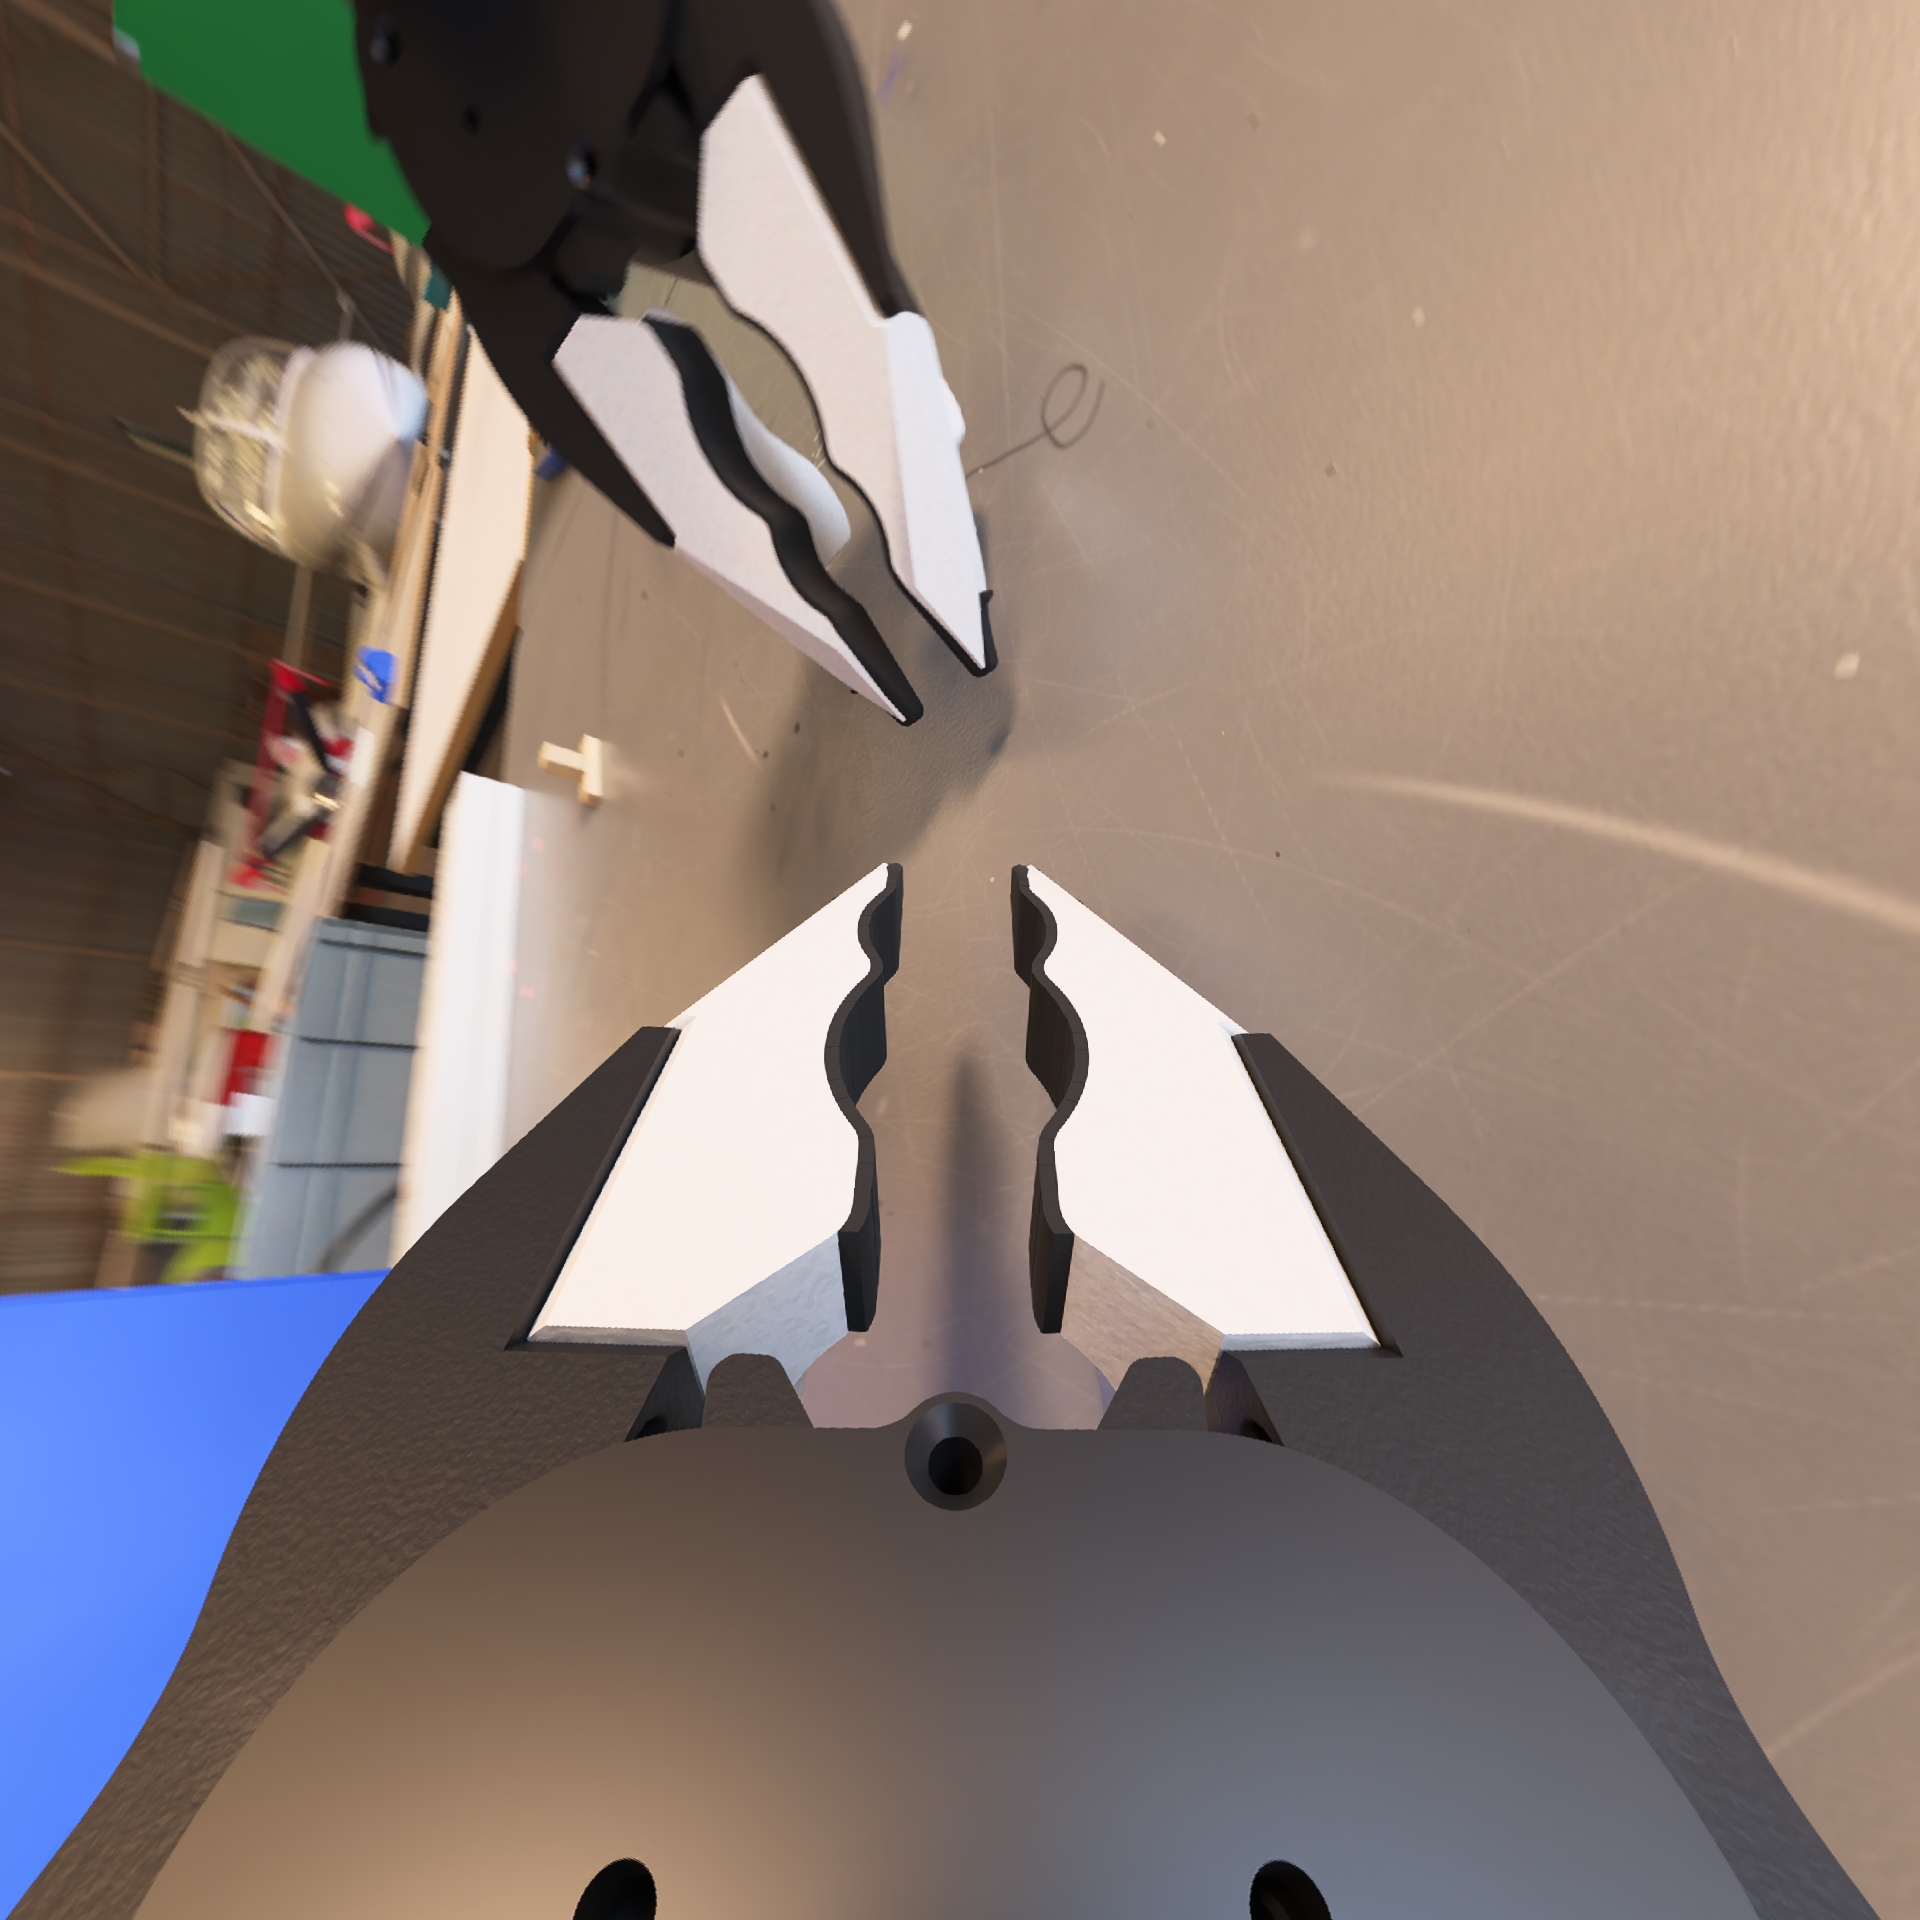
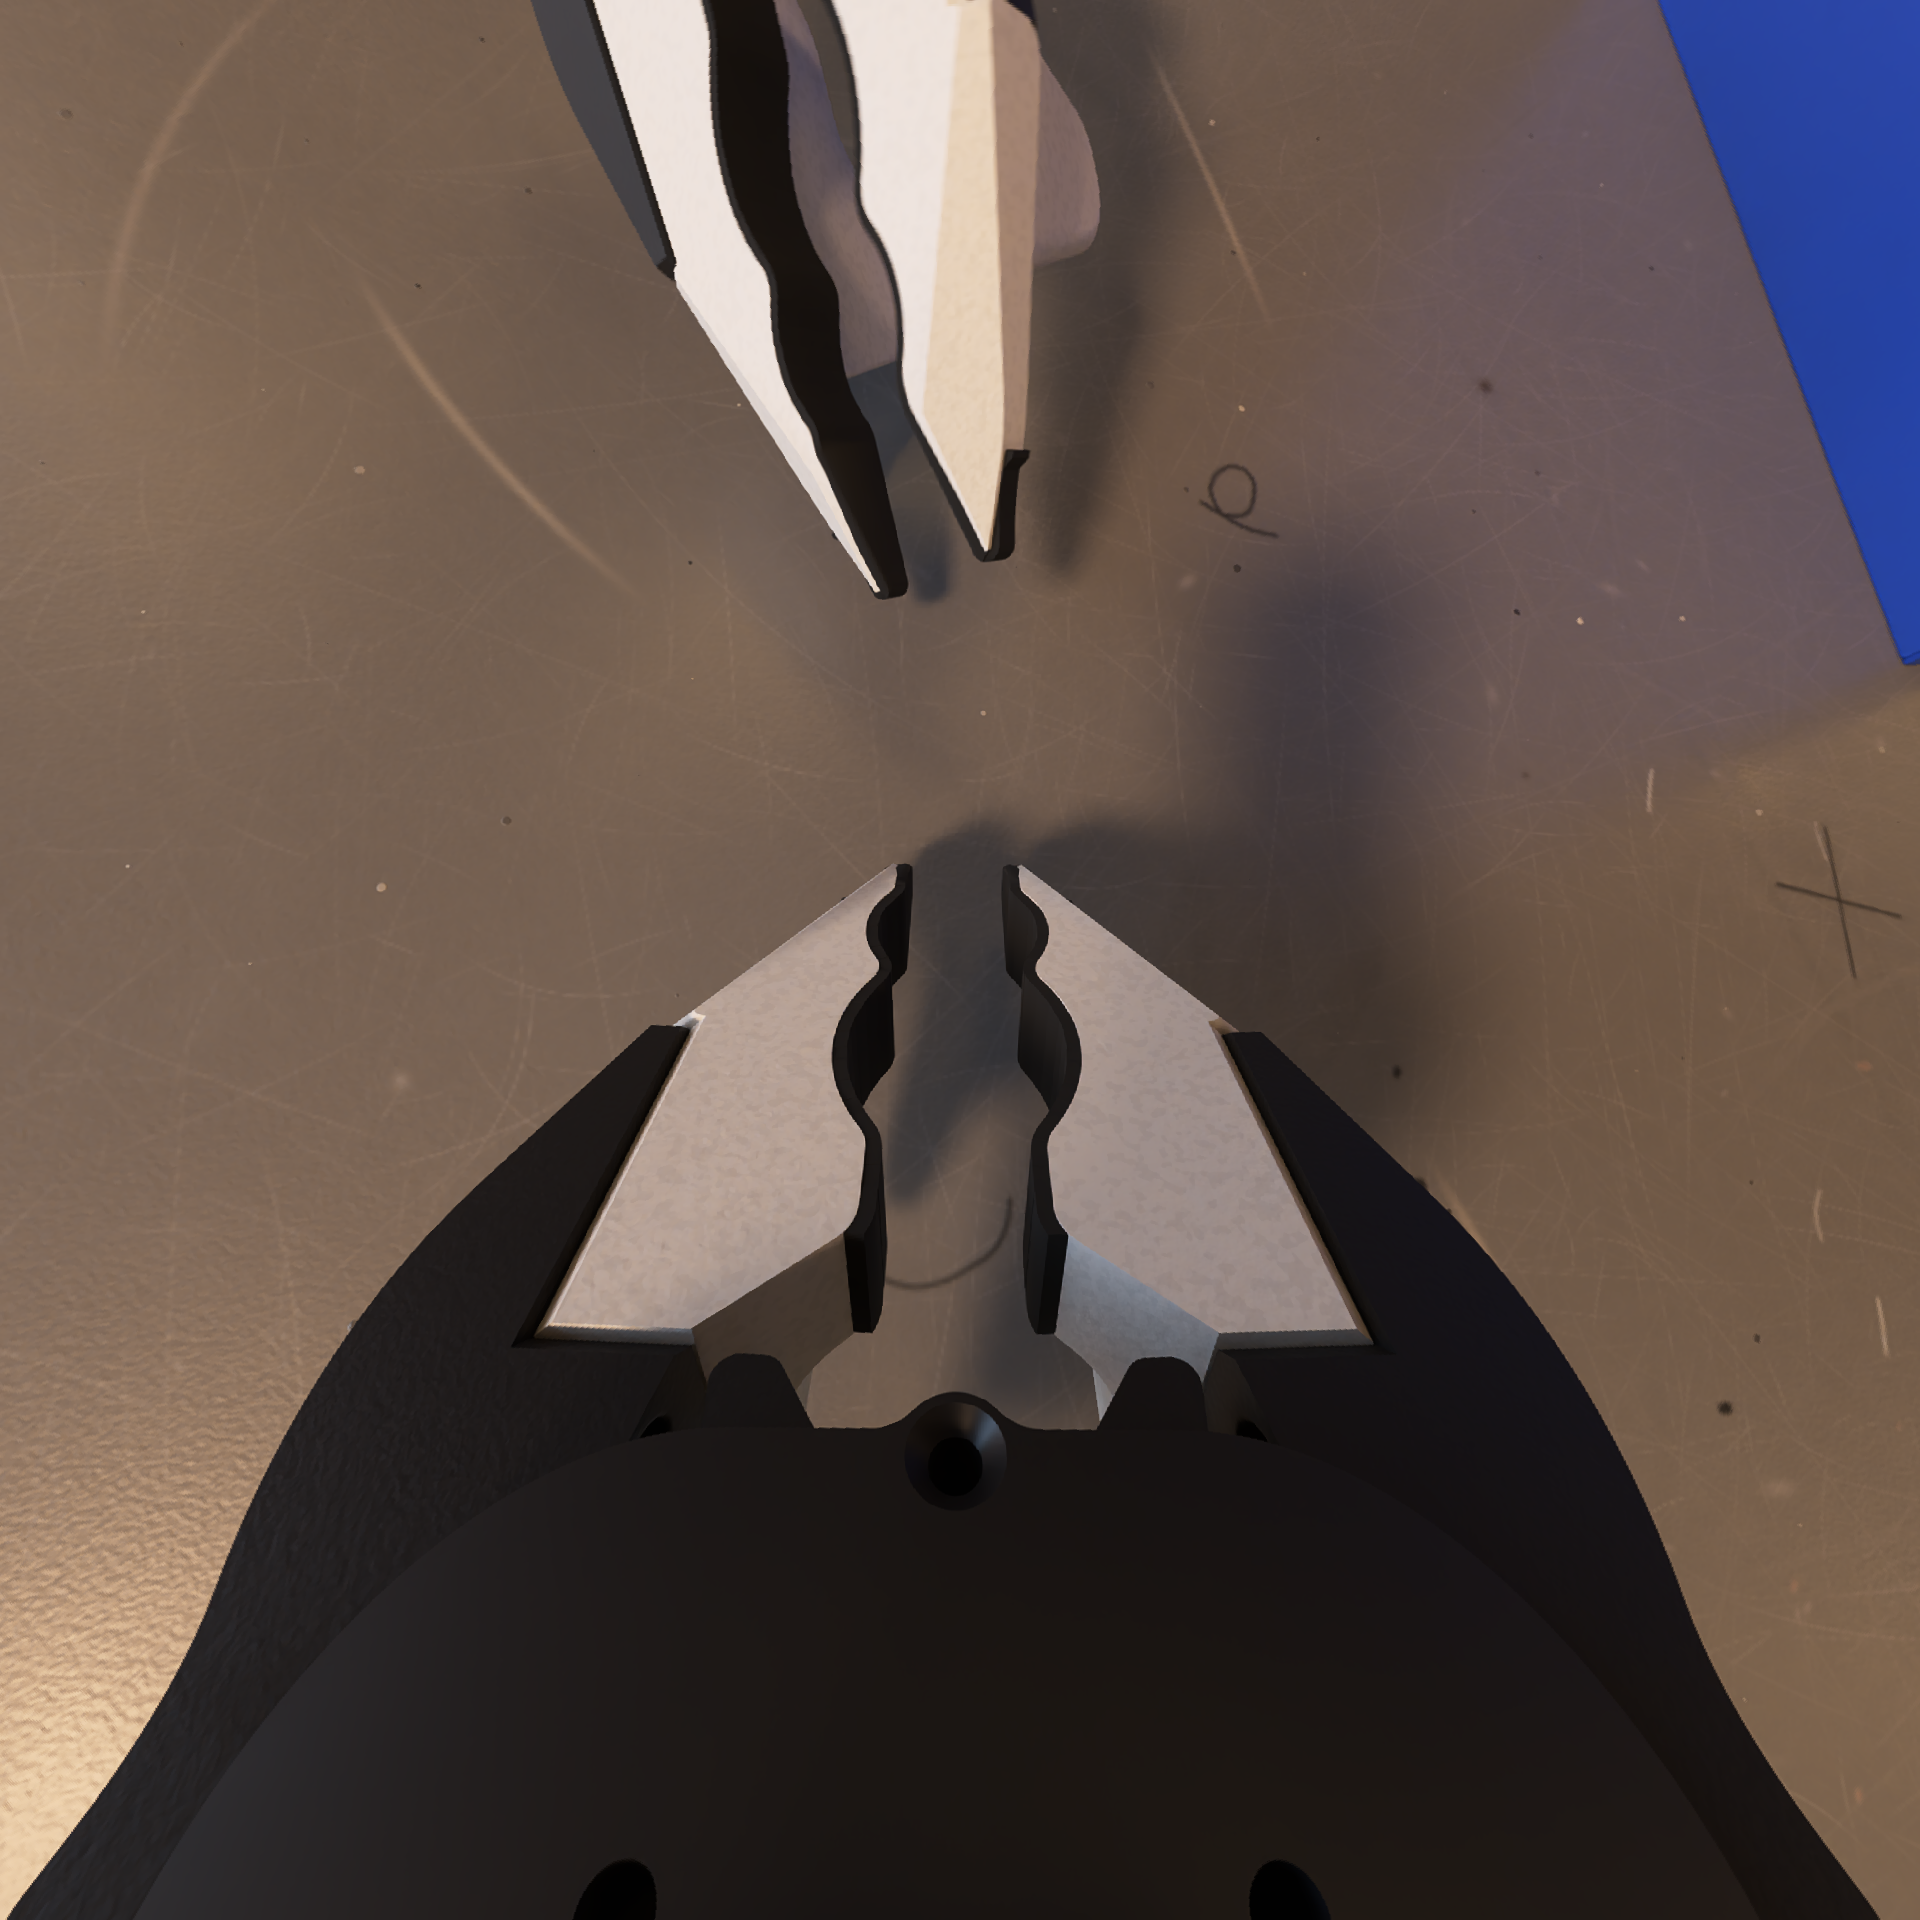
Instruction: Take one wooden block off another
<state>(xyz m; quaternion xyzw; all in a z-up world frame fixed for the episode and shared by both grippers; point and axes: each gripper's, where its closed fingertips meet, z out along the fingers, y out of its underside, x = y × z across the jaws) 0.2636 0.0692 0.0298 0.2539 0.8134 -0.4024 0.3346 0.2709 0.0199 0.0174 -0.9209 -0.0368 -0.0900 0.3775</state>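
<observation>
A small pale wooden piece (image 1: 578, 767), T-shaped as if one block lay on another, stands far off on the brown table (image 1: 1455, 623) at the left of the left wrist view. It is too small to tell apart. My left gripper (image 1: 958, 873) is open by a narrow gap and holds nothing. My right gripper (image 1: 948, 691) faces it tip to tip just above the table, also narrowly open and empty. In the right wrist view my right gripper (image 2: 957, 873) points at the left gripper (image 2: 940, 571). No block shows there.
A blue sheet (image 2: 1818, 312) lies at the table's edge and also shows in the left wrist view (image 1: 156, 1558). Pen marks (image 2: 1834, 904) and scratches dot the tabletop. Beyond the table stand a white fan (image 1: 312, 447), a grey cabinet (image 1: 343, 1091) and a green panel (image 1: 260, 94).
</observation>
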